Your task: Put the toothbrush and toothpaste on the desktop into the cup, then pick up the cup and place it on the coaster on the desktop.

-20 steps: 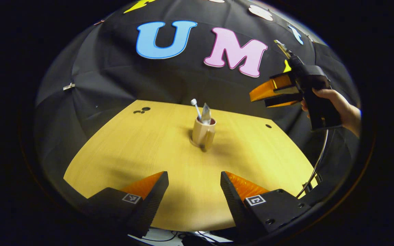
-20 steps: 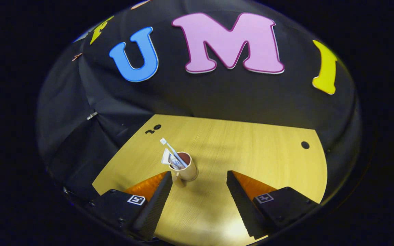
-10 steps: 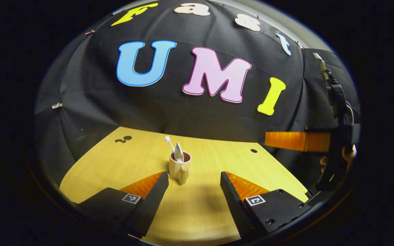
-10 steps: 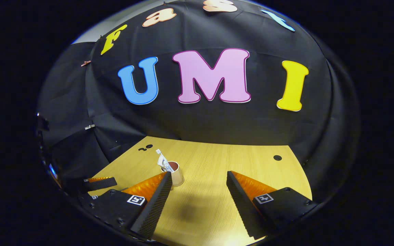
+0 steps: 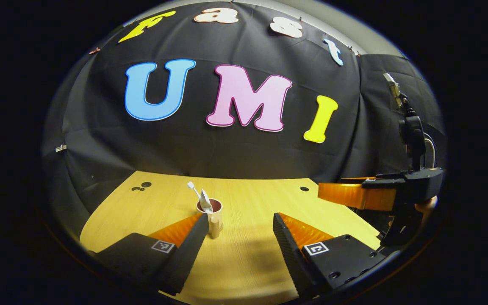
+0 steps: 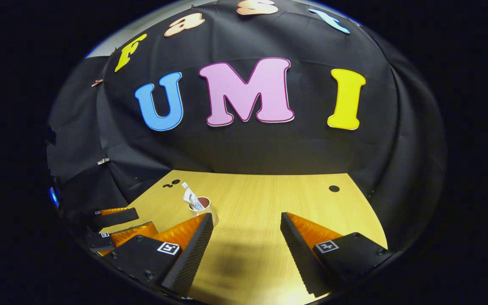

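A beige cup [image 5: 211, 208] with a handle stands upright on the wooden table [image 5: 252, 254]. A white toothbrush [image 5: 192, 188] and a toothpaste tube [image 5: 205, 197] stick out of it. My left gripper [image 5: 239, 220] is open and hangs back from the cup, whose foot sits just behind its left fingertip. In the right gripper view the cup [image 6: 205, 206] and the tube [image 6: 189, 197] lie behind the left fingertip of my open right gripper [image 6: 247, 218]. The right gripper [image 5: 354, 195] also shows side-on, held by a hand [image 5: 424, 206]. The left gripper [image 6: 121, 224] shows low at the left.
The table's back edge meets the black cloth wall. A small dark hole [image 5: 304, 189] marks the table's far right, and a pair of holes [image 5: 141, 186] its far left. A cable [image 5: 431, 146] runs from the right gripper's handle.
Both grippers have drawn back from the cup and tilted up, so the cup looks smaller and lower. In the left gripper view the right gripper has dropped and levelled out.
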### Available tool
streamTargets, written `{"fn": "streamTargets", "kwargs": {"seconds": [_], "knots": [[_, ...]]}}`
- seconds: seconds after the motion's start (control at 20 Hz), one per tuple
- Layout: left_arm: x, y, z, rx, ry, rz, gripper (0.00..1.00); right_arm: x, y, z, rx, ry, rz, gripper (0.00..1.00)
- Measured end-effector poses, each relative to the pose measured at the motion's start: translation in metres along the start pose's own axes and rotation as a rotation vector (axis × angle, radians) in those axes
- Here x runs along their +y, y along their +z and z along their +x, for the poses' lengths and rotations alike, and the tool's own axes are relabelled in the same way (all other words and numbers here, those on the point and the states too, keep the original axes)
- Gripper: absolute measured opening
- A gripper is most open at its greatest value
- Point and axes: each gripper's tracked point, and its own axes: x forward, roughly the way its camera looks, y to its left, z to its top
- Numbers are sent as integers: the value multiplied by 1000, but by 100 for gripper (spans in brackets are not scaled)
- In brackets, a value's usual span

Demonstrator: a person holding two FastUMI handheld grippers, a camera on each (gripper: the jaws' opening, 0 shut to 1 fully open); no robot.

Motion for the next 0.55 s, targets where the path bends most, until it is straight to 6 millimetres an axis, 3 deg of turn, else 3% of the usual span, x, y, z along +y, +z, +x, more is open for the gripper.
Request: {"fn": "streamTargets", "kwargs": {"seconds": [0.55], "knots": [[-3,4,10,5,31,-2,95,4,-14,7,42,66,6,99]]}}
